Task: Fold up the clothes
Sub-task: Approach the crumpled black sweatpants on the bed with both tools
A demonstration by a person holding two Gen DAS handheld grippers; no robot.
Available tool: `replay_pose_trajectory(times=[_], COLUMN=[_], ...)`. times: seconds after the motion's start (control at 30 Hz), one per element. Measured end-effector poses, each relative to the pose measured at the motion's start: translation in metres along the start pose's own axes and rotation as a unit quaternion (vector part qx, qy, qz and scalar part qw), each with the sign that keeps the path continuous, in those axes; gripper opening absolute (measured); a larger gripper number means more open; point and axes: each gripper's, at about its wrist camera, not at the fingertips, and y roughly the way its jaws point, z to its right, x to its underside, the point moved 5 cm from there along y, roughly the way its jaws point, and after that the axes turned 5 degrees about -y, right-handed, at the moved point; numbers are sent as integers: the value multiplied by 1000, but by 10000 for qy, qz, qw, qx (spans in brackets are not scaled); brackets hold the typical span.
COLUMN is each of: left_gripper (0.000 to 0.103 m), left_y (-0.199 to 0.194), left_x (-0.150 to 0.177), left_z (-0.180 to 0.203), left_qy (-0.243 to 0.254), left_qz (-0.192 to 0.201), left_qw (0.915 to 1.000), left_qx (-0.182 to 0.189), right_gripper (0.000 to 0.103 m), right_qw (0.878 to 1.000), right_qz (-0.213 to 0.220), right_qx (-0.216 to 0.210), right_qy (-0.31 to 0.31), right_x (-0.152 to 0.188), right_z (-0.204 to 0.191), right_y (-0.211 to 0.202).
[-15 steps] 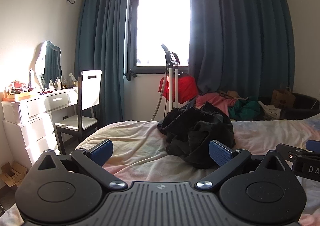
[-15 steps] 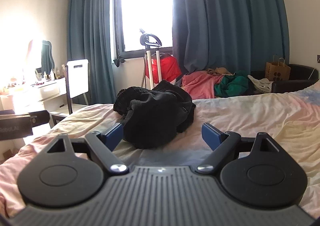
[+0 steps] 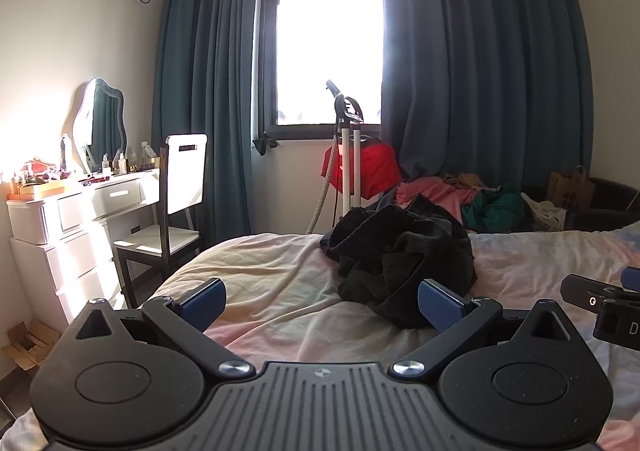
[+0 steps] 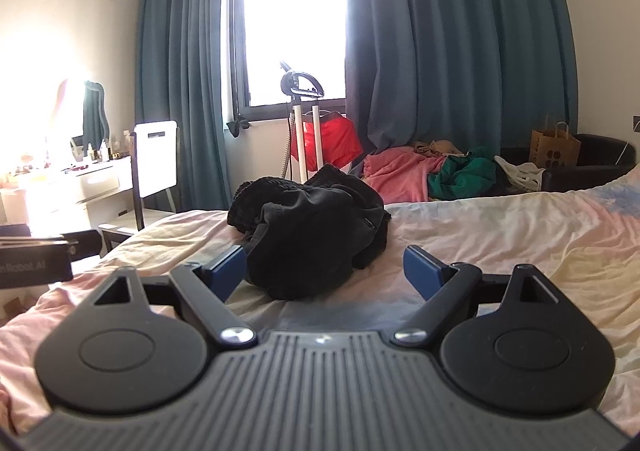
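Observation:
A crumpled black garment (image 3: 404,259) lies in a heap on the bed (image 3: 260,271); it also shows in the right wrist view (image 4: 312,227). My left gripper (image 3: 320,301) is open and empty, low over the sheet, with the heap just beyond its right pad. My right gripper (image 4: 325,271) is open and empty, the heap lying just ahead between its blue pads. The right gripper's tip shows at the left wrist view's right edge (image 3: 600,299).
Beyond the bed stand a garment steamer (image 3: 346,155) with a red cloth, a pile of pink and green clothes (image 3: 472,197), a paper bag (image 3: 570,187) and a dark armchair. A white chair (image 3: 176,203) and dresser (image 3: 68,235) stand left of the bed.
Both views have barely shifted. Both grippers stay open and the black heap has not moved.

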Motion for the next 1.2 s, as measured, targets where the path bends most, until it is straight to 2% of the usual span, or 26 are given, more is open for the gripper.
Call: replay_pose_trajectory(times=[0.53,0.73,0.83,1.07,1.2], left_gripper=[103,103,103,103,103], left_y=[4,9,10,14,19], left_x=[6,6,6,12,14], left_z=[1,-3,-4,-3,-3], left_qy=[-120,-250,-295,-266,-298], left_qz=[-189,-242,-218,-220,-282], left_qw=[9994,9991,9990,9992,9990], left_qx=[248,261,269,226,199], right_gripper=[87,87,87,87,87], right_qw=[10000,9994,9994,9996,9989], right_qz=[-14,-100,-125,184,280], right_qx=[87,-130,-37,-18,-103], right_qy=[-12,289,326,191,349], right_x=[2,1,2,-1,-3], right_z=[-4,2,4,1,3], right_y=[4,6,6,-1,-3])
